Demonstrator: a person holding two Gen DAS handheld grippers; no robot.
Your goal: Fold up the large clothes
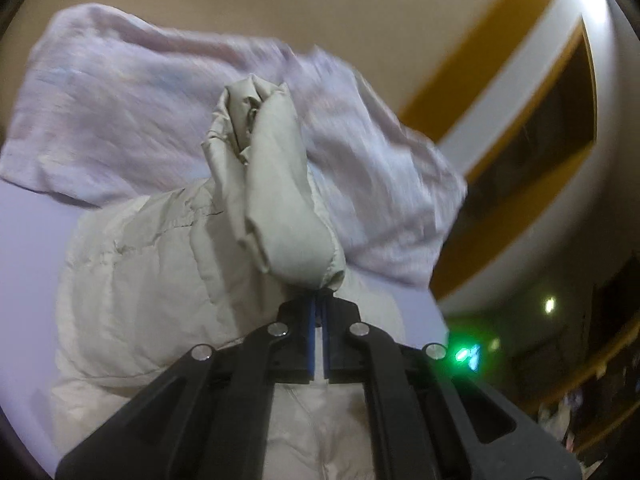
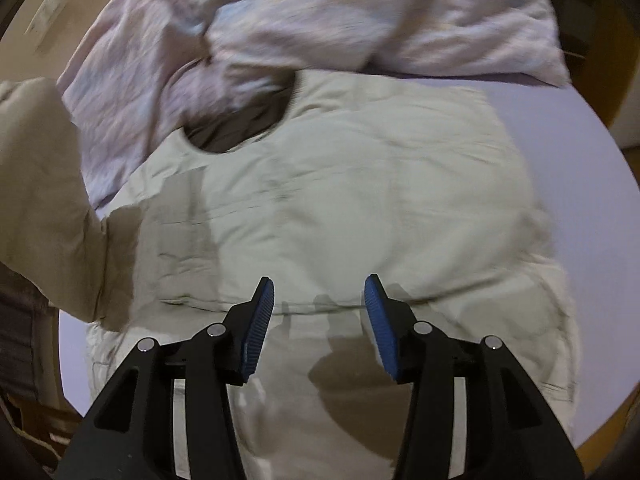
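A pale grey-beige padded jacket (image 2: 340,184) lies spread on a white bed sheet (image 2: 580,168), its dark-lined neck opening (image 2: 240,124) toward the far left. My left gripper (image 1: 319,300) is shut on the cuff of the jacket's sleeve (image 1: 272,184) and holds it lifted above the jacket body (image 1: 140,260). The raised sleeve also shows at the left edge of the right wrist view (image 2: 44,192). My right gripper (image 2: 320,300) is open and empty, hovering just above the jacket's lower middle, with its shadow on the fabric.
A crumpled pale lilac blanket (image 1: 140,92) lies bunched at the far side of the bed, touching the jacket's collar in the right wrist view (image 2: 320,12). A white and yellow wall with a dark window (image 1: 532,120) stands to the right. The bed edge (image 2: 68,360) drops off at the left.
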